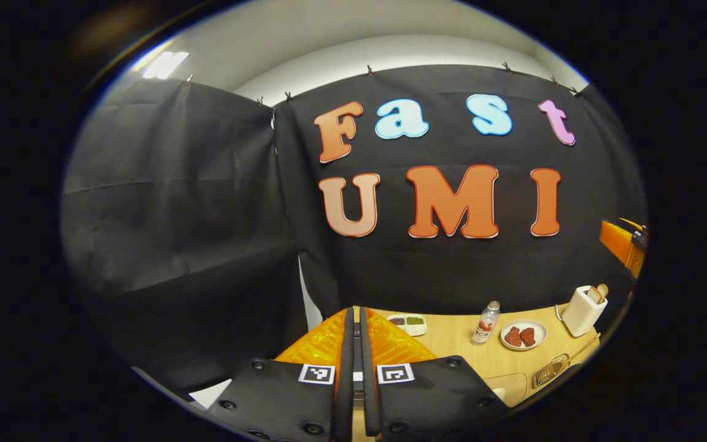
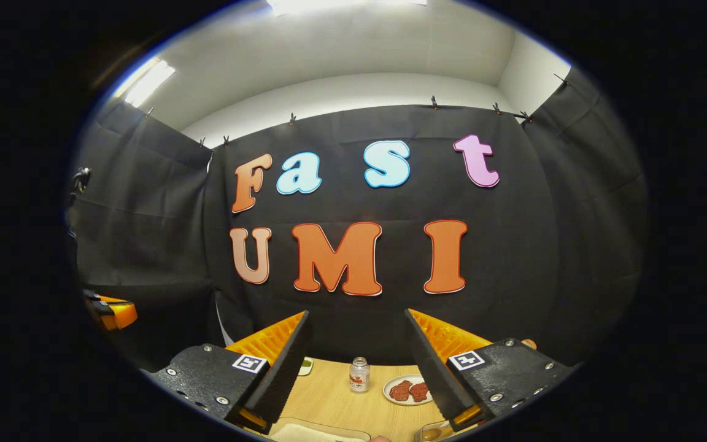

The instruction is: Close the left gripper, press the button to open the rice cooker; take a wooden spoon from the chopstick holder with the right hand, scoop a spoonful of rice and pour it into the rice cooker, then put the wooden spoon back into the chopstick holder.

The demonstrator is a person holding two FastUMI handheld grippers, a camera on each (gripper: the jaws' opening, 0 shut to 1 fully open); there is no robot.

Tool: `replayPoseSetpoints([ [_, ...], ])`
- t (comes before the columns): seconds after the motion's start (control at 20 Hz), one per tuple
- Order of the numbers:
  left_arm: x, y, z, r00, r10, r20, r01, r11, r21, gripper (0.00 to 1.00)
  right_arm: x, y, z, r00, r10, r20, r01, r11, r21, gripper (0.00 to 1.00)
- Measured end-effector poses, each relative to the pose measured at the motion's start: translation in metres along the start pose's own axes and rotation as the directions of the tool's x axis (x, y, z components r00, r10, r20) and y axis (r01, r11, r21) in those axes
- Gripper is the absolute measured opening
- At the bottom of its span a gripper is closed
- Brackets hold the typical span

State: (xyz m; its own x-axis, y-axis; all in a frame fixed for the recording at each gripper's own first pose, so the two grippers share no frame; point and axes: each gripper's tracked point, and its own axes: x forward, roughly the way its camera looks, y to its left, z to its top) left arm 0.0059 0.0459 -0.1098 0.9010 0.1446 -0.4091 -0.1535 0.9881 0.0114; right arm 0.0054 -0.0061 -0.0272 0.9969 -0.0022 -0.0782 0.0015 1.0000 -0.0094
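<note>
The left tool [image 1: 356, 325] is seen clenched empty and the right tool [image 2: 358, 344] released above the light wooden counter [image 1: 452, 344], the white chopstick holder [image 1: 582, 312] at four o'clock; a squarely aimed button press is advised.

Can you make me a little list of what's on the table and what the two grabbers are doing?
left hand-held gripper: shut, holding nothing, up above the table
right hand-held gripper: open, holding nothing
table: light wood
bottle: standing upright
plate: two reddish pieces on it
white holder: wooden handles sticking out the top
small dish: dark and green fillings
</note>
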Motion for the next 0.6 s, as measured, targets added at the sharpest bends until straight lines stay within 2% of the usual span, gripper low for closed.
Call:
replayPoseSetpoints([
  [0.1, 0.017, -0.001, -0.016, 0.994, -0.038, -0.106, 0.029, 0.996, -0.082, 0.11, 0.001, -0.004, -0.002, 1.0, -0.008, -0.005, 0.008, 1.0, -0.009, 0.92],
  [0.2, 0.033, 0.0, -0.033, 0.973, -0.077, -0.219, 0.048, 0.99, -0.133, 0.11, 0.002, -0.011, -0.004, 1.0, -0.022, -0.008, 0.022, 1.0, -0.022, 0.92],
  [0.3, 0.048, -0.001, -0.056, 0.933, -0.134, -0.333, 0.069, 0.977, -0.202, 0.05, 0.003, -0.019, -0.006, 0.999, -0.039, -0.014, 0.038, 0.999, -0.036, 0.93],
  [0.35, 0.059, -0.002, -0.064, 0.913, -0.16, -0.376, 0.076, 0.97, -0.23, 0.07, 0.003, -0.024, -0.007, 0.999, -0.049, -0.016, 0.049, 0.998, -0.047, 0.92],
  [0.45, 0.084, -0.005, -0.08, 0.87, -0.215, -0.444, 0.085, 0.952, -0.295, 0.07, 0.002, -0.035, -0.009, 0.997, -0.076, -0.017, 0.075, 0.995, -0.062, 0.92],
  [0.5, 0.092, -0.011, -0.093, 0.827, -0.264, -0.497, 0.092, 0.935, -0.343, 0.07, 0.001, -0.041, -0.012, 0.996, -0.086, -0.023, 0.084, 0.994, -0.066, 0.93],
  [0.55, 0.098, -0.016, -0.107, 0.782, -0.293, -0.55, 0.076, 0.921, -0.382, 0.12, -0.001, -0.047, -0.017, 0.994, -0.099, -0.036, 0.096, 0.993, -0.073, 0.93],
  [0.6, 0.105, -0.014, -0.12, 0.748, -0.304, -0.59, 0.053, 0.913, -0.404, 0.07, -0.003, -0.053, -0.02, 0.993, -0.111, -0.047, 0.107, 0.991, -0.083, 0.92],
])
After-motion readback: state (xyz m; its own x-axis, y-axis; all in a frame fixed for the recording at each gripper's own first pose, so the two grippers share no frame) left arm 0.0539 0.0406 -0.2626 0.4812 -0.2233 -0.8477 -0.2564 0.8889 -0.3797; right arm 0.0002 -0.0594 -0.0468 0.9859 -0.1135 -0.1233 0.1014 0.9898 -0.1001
